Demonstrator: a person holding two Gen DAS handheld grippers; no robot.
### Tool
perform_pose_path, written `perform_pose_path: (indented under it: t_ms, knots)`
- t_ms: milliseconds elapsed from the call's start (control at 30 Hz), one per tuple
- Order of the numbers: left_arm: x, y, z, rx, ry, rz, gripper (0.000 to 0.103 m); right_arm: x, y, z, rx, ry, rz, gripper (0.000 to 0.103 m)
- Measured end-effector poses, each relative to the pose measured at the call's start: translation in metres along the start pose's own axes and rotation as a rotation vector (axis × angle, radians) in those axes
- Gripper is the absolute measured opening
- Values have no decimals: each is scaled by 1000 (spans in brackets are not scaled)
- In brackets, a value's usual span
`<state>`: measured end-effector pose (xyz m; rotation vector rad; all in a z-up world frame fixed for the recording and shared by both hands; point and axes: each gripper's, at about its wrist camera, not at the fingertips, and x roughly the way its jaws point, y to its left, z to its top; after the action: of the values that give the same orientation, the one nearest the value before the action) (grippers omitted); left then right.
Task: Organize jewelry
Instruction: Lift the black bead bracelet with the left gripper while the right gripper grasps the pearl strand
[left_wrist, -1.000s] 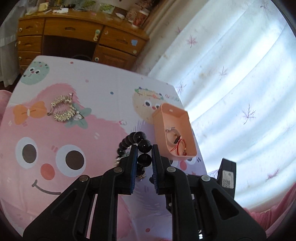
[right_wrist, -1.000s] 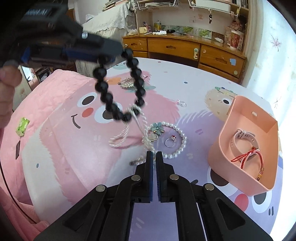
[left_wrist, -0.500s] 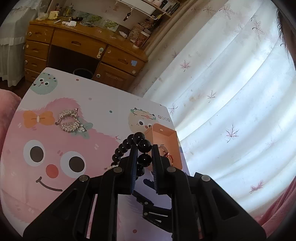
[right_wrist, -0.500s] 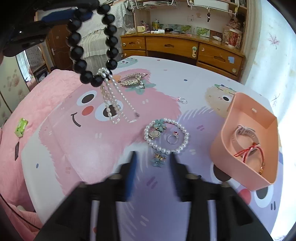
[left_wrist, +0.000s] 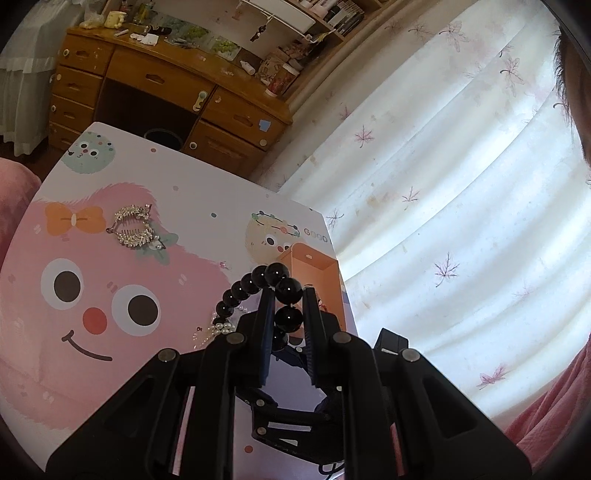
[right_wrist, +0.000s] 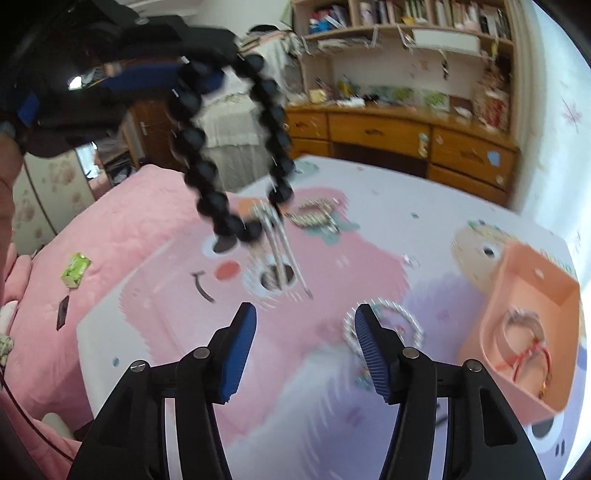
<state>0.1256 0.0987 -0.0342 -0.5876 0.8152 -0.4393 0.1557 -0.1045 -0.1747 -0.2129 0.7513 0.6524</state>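
My left gripper is shut on a black bead bracelet, held in the air above the cartoon table mat. In the right wrist view the bracelet hangs as a loop at upper left, and a pearl strand dangles from its lowest beads. My right gripper is low over the mat, its jaws opening with nothing between them. A pearl bracelet lies just past its right finger. The peach box at right holds a pale band and a red cord. A rhinestone hair clip lies farther back.
A wooden desk with drawers stands behind the table. Pink bedding with a green packet lies to the left of the table. A white curtain hangs on the right. A person's hand shows at the left edge.
The left gripper has risen with the black bracelet, and the pearl strand has come up off the mat with it. The right gripper's jaws went from shut to wide apart.
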Motion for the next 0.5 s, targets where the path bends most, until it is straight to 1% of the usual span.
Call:
perform_pose_path:
  t_ms: [133, 167, 200, 267, 300, 333, 500]
  knots:
    - [-1, 1, -5, -14, 16, -11, 12, 8, 10, 11, -49, -34, -4, 56]
    - [-2, 0, -7, -21, 20, -18, 12, 11, 12, 13, -58, -38, 2, 52]
    - [-2, 1, -7, -27, 23, -24, 12, 12, 14, 15, -67, -39, 4, 47]
    - [-4, 0, -9, -31, 25, -33, 12, 16, 17, 17, -86, -31, -5, 17]
    - [-5, 0, -8, -27, 24, -31, 12, 16, 19, 19, -95, -30, -5, 13]
    - [-6, 0, -8, -22, 23, -28, 12, 13, 22, 19, -102, -30, -5, 10]
    - [-12, 5, -6, -12, 2, 2, 12, 8, 21, 21, -100, -18, -3, 7]
